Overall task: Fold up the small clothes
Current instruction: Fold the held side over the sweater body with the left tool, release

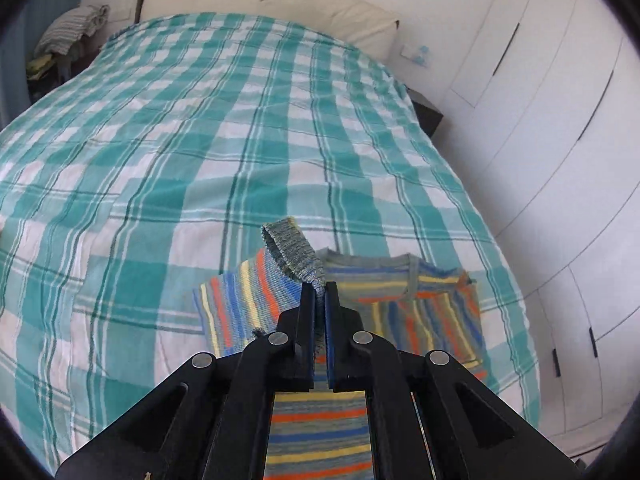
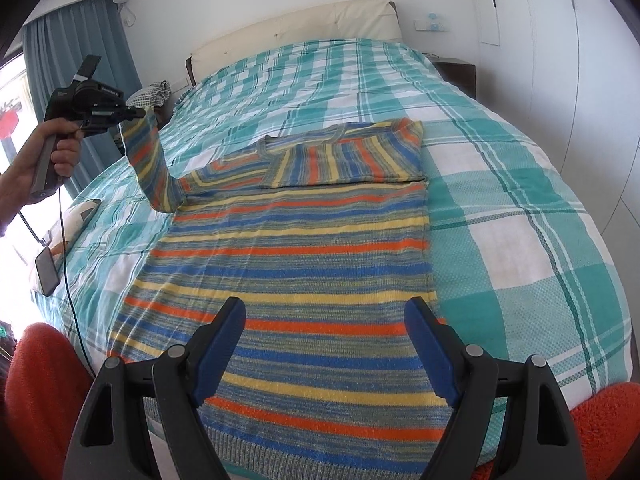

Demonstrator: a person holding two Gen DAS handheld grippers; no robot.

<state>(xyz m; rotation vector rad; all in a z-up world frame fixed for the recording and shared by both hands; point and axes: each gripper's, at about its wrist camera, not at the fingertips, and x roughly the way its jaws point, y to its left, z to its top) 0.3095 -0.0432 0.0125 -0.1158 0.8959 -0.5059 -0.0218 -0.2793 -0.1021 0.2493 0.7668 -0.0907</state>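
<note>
Striped knit sweater [image 2: 288,256] lies flat on the teal-and-white checked bedspread [image 2: 500,208], hem nearest me, neckline toward the headboard [image 2: 296,28]. Its right sleeve [image 2: 344,160] is folded across the chest. My left gripper [image 1: 319,294] is clamped on the grey ribbed cuff [image 1: 290,252] of the other sleeve [image 2: 150,164], which rises off the bed at a slant, held up by my left hand [image 2: 60,152]. My right gripper [image 2: 326,320] hovers over the lower body of the sweater, jaws spread wide, nothing pinched between them. A phone [image 2: 46,272] rests near the bed's left edge.
</note>
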